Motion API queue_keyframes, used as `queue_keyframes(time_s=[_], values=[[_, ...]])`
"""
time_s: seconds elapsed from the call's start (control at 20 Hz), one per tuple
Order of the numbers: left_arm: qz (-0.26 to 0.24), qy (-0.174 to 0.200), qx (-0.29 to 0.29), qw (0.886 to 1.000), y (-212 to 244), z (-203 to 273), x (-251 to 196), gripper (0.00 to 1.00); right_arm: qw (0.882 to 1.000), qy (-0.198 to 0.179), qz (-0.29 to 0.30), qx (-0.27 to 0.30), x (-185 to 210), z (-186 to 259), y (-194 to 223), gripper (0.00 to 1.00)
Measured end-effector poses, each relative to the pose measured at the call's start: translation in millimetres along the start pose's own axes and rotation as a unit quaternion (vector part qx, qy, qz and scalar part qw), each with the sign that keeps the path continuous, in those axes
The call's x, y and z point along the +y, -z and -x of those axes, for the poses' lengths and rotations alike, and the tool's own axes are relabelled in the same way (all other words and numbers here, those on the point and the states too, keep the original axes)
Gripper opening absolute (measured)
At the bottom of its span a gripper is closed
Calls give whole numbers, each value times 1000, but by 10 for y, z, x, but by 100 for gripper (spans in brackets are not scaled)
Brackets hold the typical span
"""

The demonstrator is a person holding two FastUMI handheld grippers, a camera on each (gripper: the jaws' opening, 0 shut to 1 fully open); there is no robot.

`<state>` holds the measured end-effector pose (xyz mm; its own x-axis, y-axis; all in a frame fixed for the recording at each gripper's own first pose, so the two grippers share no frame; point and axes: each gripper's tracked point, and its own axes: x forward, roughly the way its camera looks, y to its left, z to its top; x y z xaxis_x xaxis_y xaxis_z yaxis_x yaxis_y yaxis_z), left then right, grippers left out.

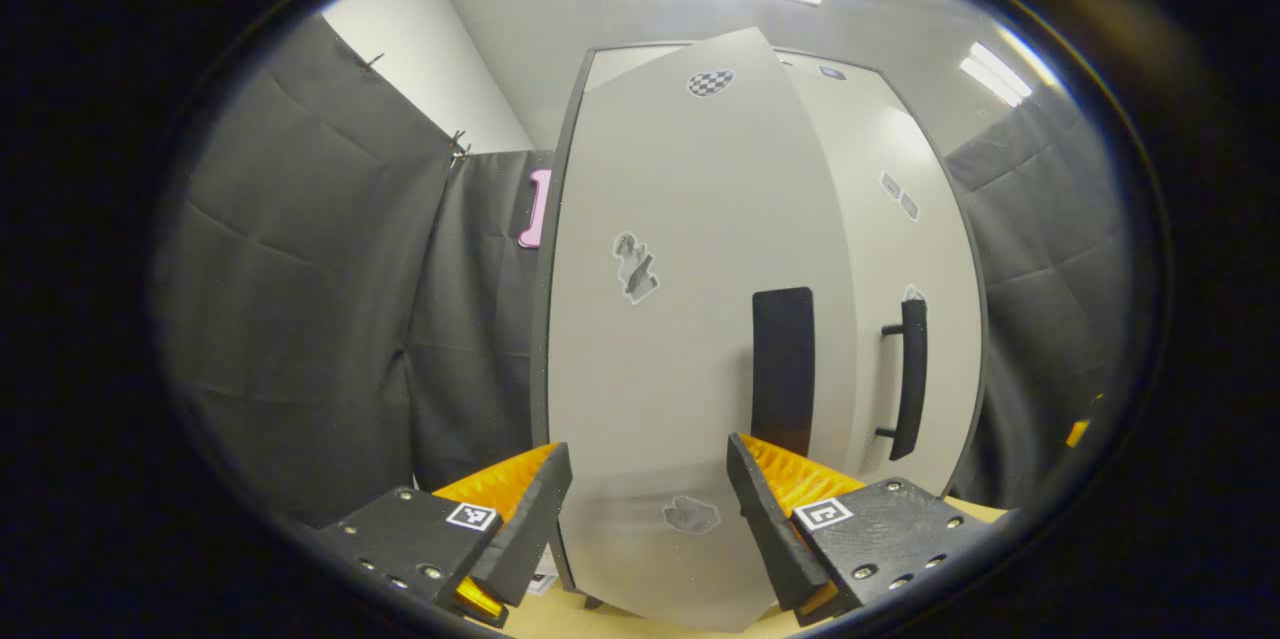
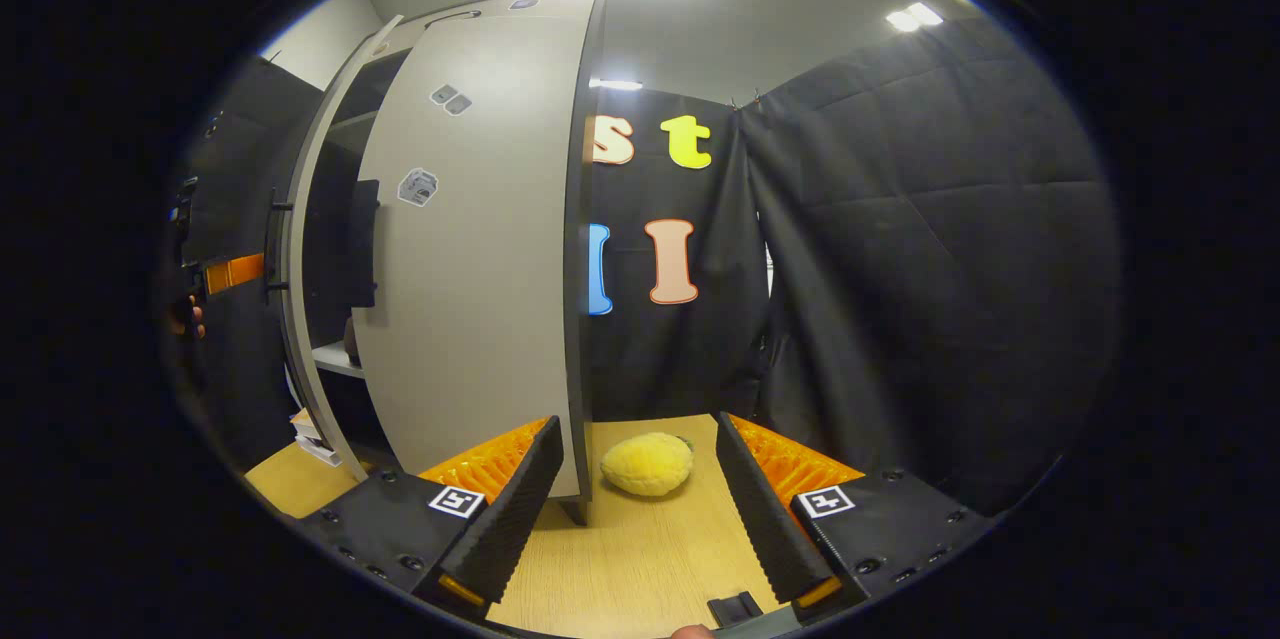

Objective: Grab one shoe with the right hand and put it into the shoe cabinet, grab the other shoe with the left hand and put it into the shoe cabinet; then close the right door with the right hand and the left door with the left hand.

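Right gripper view: lemon toy (image 2: 647, 464) nr cabinet (image 2: 480, 249).

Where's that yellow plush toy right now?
In the right gripper view, the yellow plush toy lies on the wooden floor between the right gripper's fingers, just right of the cabinet's bottom corner.

left door (image 1: 690, 319) ajar, blocking shelves (image 2: 335, 359)

One tall pale-grey shoe cabinet (image 1: 880, 169) is present, fitted with two flat grey doors (image 1: 680, 319) and two black bar handles (image 1: 908, 379). One fuzzy yellow lemon-shaped plush toy (image 2: 647, 464) lies on the wooden floor. Two two-finger grippers are counted, the left gripper (image 1: 650, 509) and the right gripper (image 2: 640, 504).
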<state>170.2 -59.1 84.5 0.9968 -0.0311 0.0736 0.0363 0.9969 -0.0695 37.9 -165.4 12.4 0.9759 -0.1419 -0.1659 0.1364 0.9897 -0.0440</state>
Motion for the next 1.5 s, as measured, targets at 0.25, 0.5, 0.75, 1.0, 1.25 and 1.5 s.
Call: queue_keyframes(time_s=[0.25, 0.5, 0.75, 1.0, 1.25, 1.5], values=[[-18, -13, 16, 1000, 55, 106, 84, 96, 1000, -16, -3, -19, 72, 1, -204, 97], [-43, -37, 23, 998, 36, 541, 541, 96, 999, -20, -7, -33, 112, -17, -333, 98], [-54, -66, 38, 996, 100, 952, 1007, 96, 999, -17, -1, -46, 116, 92, -458, 98], [-61, -73, 53, 994, 208, 1313, 1320, 96, 998, -16, -4, -61, 162, 240, -606, 98], [-63, -81, 73, 992, 382, 1671, 1571, 96, 997, -19, -1, -69, 222, 421, -601, 98], [-61, -85, 77, 992, 421, 1936, 1731, 96, 997, -9, 8, -74, 173, 566, -607, 96]])
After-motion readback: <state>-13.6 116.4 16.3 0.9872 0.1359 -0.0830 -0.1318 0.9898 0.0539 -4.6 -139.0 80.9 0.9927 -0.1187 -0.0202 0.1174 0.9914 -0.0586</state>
